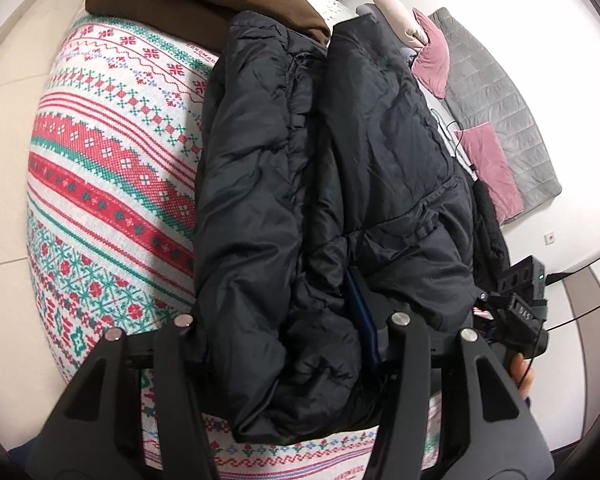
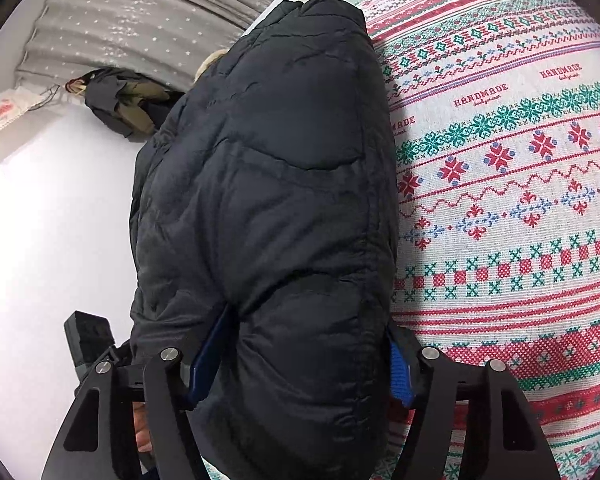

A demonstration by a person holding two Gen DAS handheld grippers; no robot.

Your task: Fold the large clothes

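Two grippers bite the same black puffer jacket (image 1: 324, 184) at its near end — your left gripper (image 1: 296, 344) and right gripper (image 2: 300, 356) each stand wide around a thick padded bundle, clamped on it. It lies lengthwise on the patterned cloth (image 1: 112, 168). Slick, springy padding could squirt out of either grip, and the fold would spring apart. I count one jacket, one brown garment (image 1: 204, 4) beyond it, two pink cushions (image 1: 488, 160).

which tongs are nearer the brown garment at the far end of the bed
Can't tell: both the left tongs and right tongs straddle the black jacket, and the brown garment, beyond the jacket, shows only in the left view.
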